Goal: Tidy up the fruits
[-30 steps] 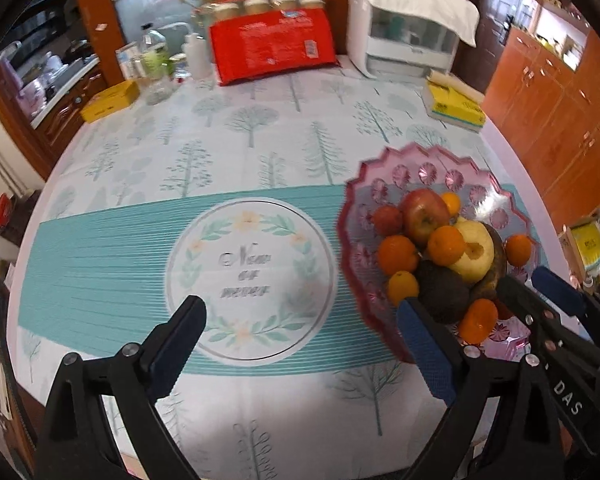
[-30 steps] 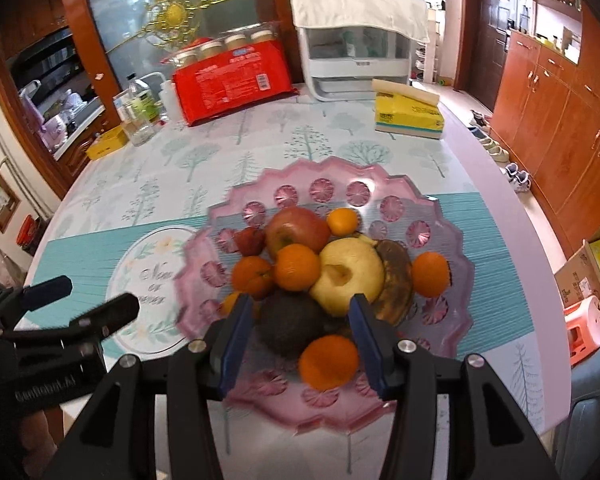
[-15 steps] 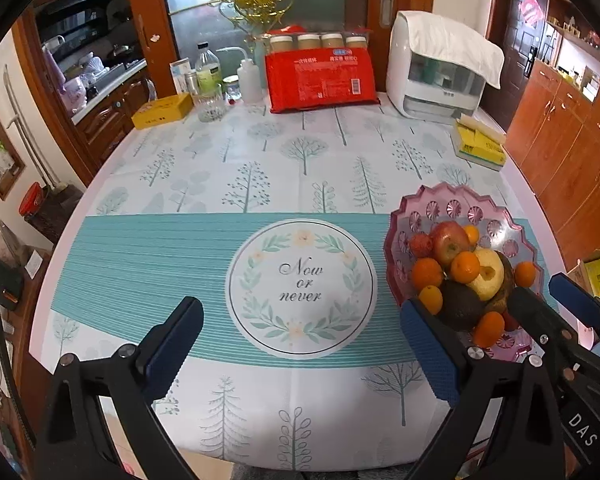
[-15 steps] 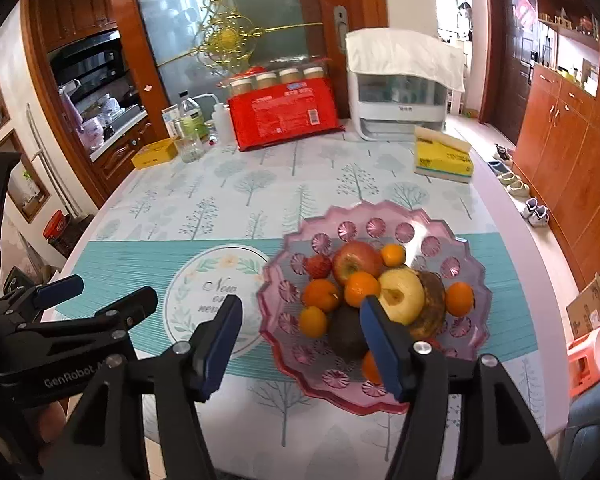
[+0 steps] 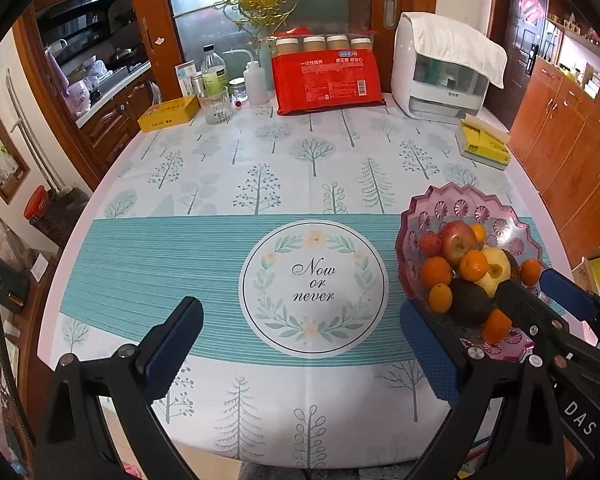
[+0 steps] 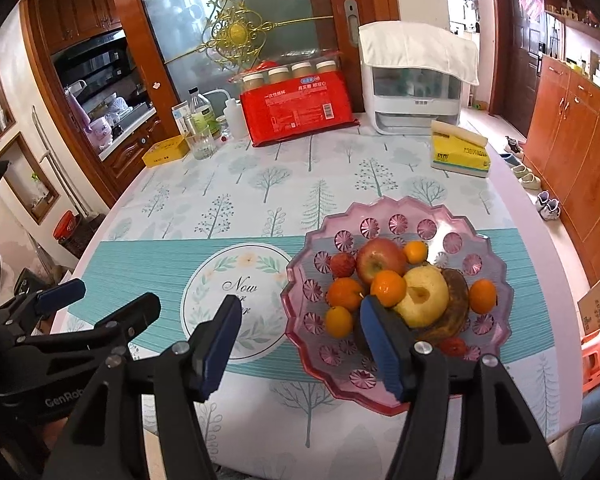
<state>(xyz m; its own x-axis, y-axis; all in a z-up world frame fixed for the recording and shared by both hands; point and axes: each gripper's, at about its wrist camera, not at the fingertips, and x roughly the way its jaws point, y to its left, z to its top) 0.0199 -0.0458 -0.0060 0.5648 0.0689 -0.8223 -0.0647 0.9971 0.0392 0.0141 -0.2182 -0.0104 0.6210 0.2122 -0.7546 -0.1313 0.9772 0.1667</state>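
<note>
My left gripper (image 5: 300, 344) spread wide, holding nothing, hovering over table's near edge. My right gripper (image 6: 300, 344) also spread, empty, just short of pink plate (image 6: 496, 240). Fruits (image 6: 384, 284) heaped mid-plate, at 1 o'clock from right fingers: apple (image 6: 380, 260), pear, oranges, avocado. Heap looks sorted; I judge both held clear because work is done.
</note>
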